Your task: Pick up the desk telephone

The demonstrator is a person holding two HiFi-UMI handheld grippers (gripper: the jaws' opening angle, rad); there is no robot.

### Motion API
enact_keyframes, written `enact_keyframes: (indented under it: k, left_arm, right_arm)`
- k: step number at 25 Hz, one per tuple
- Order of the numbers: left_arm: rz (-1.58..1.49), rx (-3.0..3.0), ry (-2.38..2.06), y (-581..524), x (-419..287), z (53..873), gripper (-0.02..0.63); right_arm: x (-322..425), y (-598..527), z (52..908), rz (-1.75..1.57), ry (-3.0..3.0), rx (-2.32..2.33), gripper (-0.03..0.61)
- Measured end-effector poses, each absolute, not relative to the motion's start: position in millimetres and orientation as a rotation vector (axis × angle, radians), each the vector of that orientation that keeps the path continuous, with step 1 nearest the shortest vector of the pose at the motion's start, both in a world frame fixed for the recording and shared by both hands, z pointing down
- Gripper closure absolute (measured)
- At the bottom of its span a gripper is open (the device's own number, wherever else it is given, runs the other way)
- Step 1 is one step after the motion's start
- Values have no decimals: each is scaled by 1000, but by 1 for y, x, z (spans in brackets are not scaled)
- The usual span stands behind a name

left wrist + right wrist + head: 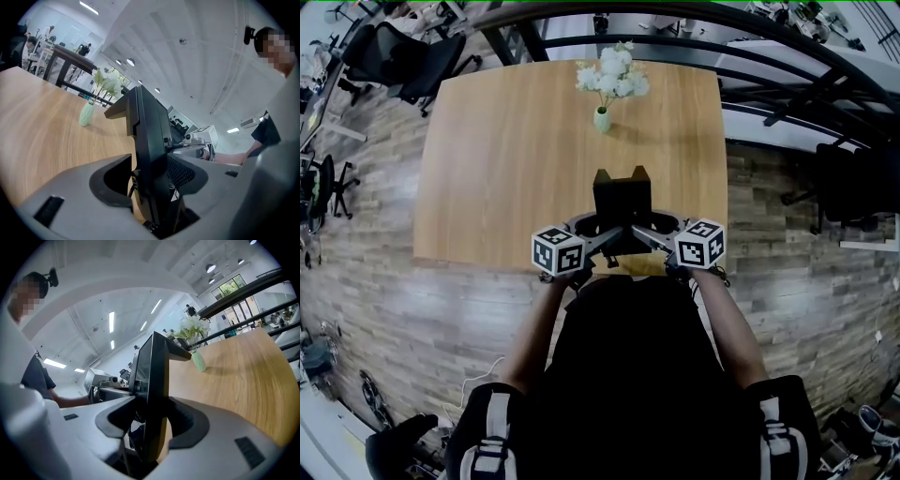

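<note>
The black desk telephone (622, 199) stands tilted up on edge over the near edge of the wooden table (506, 169), right in front of me. My left gripper (598, 234) is shut on its left side and my right gripper (649, 232) on its right side. In the left gripper view the telephone (147, 140) rises edge-on between the jaws of the left gripper (152, 180), pressed by the pads. The right gripper view shows the telephone (152, 376) clamped the same way in the right gripper (151, 423). Its underside is hidden.
A pale green vase of white flowers (602, 116) stands at the table's far middle, also seen as the vase (86, 114) and the vase (198, 361). Office chairs (403, 56) stand at the far left, a dark chair (853, 187) at the right, and a railing (769, 56) behind the table.
</note>
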State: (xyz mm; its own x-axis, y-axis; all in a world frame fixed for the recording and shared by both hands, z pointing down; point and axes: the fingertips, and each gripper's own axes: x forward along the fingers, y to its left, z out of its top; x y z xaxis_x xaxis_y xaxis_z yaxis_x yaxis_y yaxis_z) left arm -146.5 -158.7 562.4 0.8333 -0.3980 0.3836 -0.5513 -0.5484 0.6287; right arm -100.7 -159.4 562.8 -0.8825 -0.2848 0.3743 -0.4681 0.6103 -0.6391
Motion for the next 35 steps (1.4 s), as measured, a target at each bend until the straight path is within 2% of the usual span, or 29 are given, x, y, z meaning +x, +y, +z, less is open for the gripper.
enact_keyframes:
  k: [9,35]
  left_arm:
    - [256,2257,-692,-159,-155,551,370]
    - [283,2279,-671,-147,-155,549,370]
  right_arm:
    - [-110,-160,550,1056,-2618,610,356]
    - [-110,-146,551,1112,-2615,638,357]
